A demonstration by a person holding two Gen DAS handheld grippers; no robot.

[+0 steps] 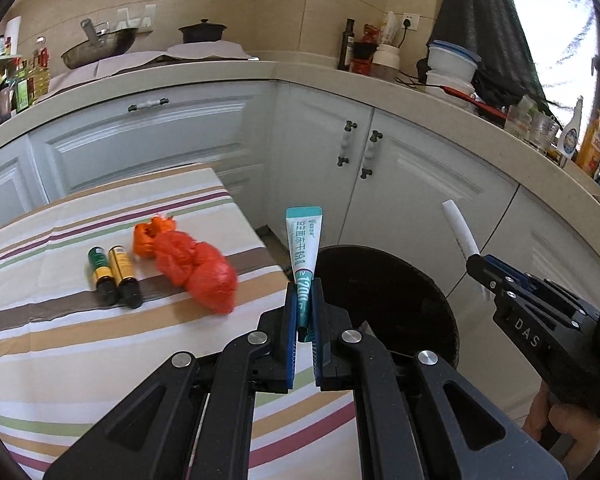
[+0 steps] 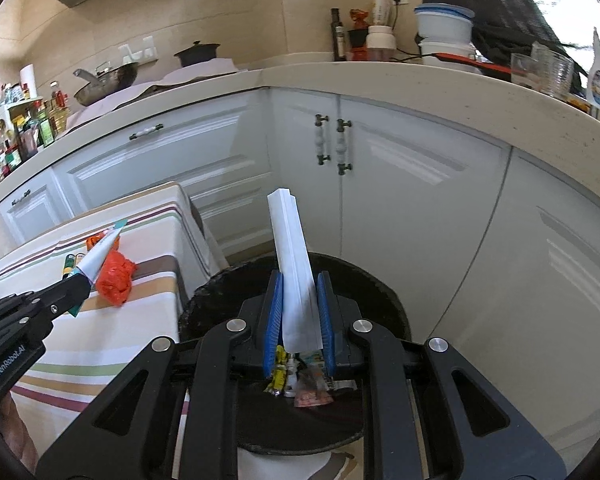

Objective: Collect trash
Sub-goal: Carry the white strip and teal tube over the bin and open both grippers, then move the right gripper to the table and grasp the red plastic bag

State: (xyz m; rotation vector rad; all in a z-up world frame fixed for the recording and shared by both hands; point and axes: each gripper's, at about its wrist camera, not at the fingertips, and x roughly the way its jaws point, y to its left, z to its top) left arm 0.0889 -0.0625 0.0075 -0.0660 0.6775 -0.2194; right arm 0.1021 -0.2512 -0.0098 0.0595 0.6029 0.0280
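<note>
Kitchen corner with white cabinets: both grippers carried trash toward a black bin (image 1: 384,292) beside a striped table (image 1: 60,344).

At the table's right edge, the left gripper (image 1: 303,312) had its jaws pinched fully shut on a teal-and-white sachet (image 1: 304,248), which stood up from between the pads over the bin's near rim. The right gripper (image 2: 298,312) held a folded white paper strip (image 2: 290,264) in jaws barely apart, clamped on its lower end, with the bin's opening and wrappers (image 2: 300,380) already inside it directly beneath. Each piece seemed gripped low and upright so it would fall clear once released. Still on the table, near the same right edge, lay a crumpled red bag (image 1: 198,268) and two small bottles (image 1: 114,276) side by side, apparently waiting for later trips.
</note>
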